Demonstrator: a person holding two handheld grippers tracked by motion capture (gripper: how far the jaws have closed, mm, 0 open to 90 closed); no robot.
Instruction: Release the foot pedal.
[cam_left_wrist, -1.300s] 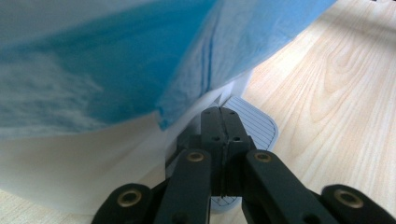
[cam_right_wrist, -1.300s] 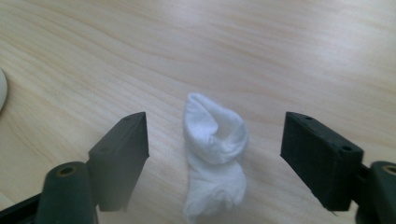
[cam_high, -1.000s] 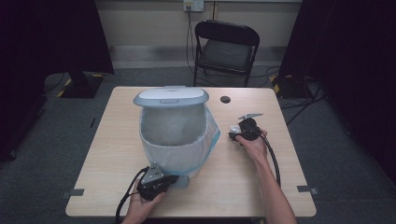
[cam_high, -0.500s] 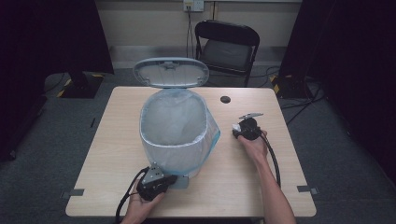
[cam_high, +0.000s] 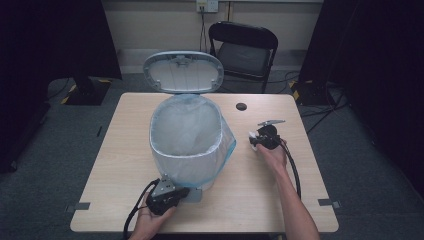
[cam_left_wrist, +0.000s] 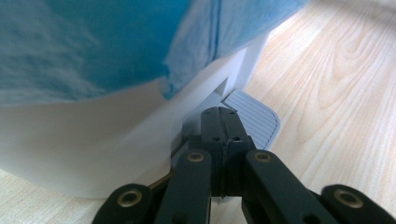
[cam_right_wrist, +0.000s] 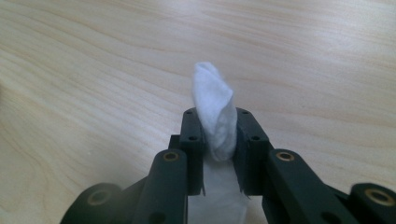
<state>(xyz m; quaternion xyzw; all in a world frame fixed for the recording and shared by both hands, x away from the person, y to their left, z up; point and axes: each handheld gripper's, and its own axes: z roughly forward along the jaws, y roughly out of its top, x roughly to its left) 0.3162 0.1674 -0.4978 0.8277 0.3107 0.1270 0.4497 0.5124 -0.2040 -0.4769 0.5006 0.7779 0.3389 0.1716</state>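
Observation:
A white pedal bin (cam_high: 185, 145) with a blue liner (cam_left_wrist: 93, 46) stands mid-table, its grey lid (cam_high: 183, 71) raised upright behind it. My left gripper (cam_high: 187, 192) is at the bin's front foot. In the left gripper view its jaws (cam_left_wrist: 219, 122) are shut with nothing between them, and their tips rest on the ribbed pedal (cam_left_wrist: 254, 119). To the right of the bin, my right gripper (cam_high: 256, 140) lies low on the table. Its jaws have just been closing and now pinch a white tissue wad (cam_right_wrist: 212, 116), which sticks out past the tips.
The light wooden table (cam_high: 110, 165) has a small black round cap (cam_high: 241, 106) near its far edge. A black folding chair (cam_high: 245, 45) stands behind the table. Cables trail from both grippers toward the near edge.
The bin lid has swung up from shut to fully raised. Both hands stay where they were.

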